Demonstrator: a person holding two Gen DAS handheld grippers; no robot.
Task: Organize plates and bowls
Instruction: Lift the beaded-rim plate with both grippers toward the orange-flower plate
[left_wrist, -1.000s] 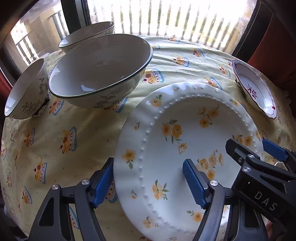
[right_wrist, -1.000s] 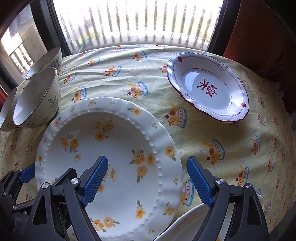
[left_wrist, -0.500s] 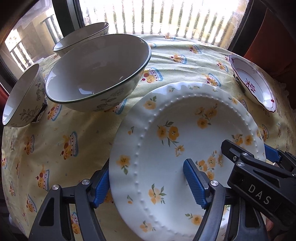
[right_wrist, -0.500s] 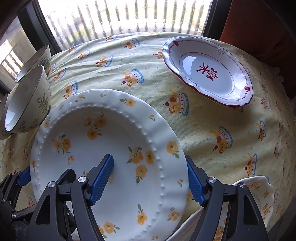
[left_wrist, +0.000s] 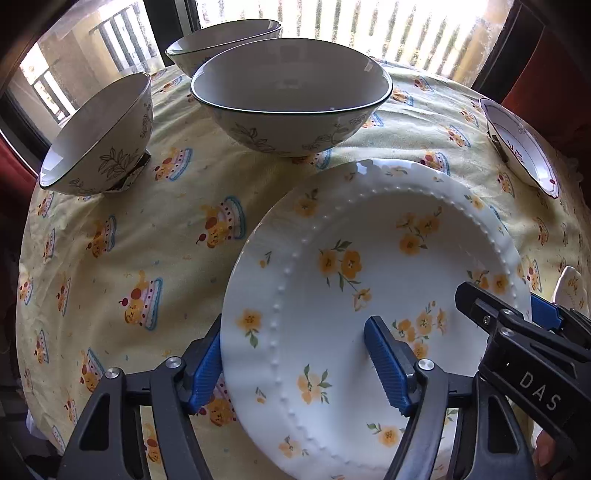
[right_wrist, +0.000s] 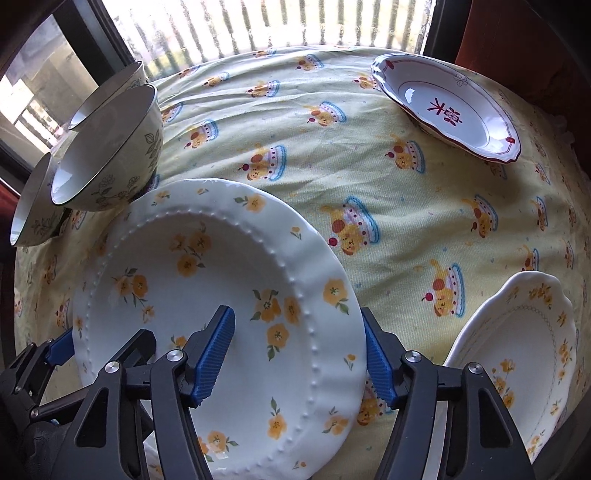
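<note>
A large white plate with yellow flowers (left_wrist: 369, 295) (right_wrist: 207, 302) hangs tilted just above the tablecloth, between both grippers. My left gripper (left_wrist: 295, 328) straddles its left rim. One blue pad is tucked under the edge and the other rests on the plate's face, with the jaws closing. My right gripper (right_wrist: 295, 315) straddles the opposite rim the same way, its jaws also closing. A smaller scalloped flowered plate (right_wrist: 517, 354) lies uncovered to the right. A big bowl (left_wrist: 291, 99), a small bowl (left_wrist: 99, 136) and a third bowl (left_wrist: 221, 40) stand at the back left.
A red-trimmed dish (right_wrist: 450, 110) sits at the back right. The round table wears a yellow cake-print cloth (right_wrist: 295, 129) and stands against a bright window with railings. The big bowl is just beyond the held plate's far rim.
Both grippers and the flowered plate have shifted left towards the bowls, uncovering the scalloped plate underneath. The right jaws have narrowed and the outer pads have slipped under the rim.
</note>
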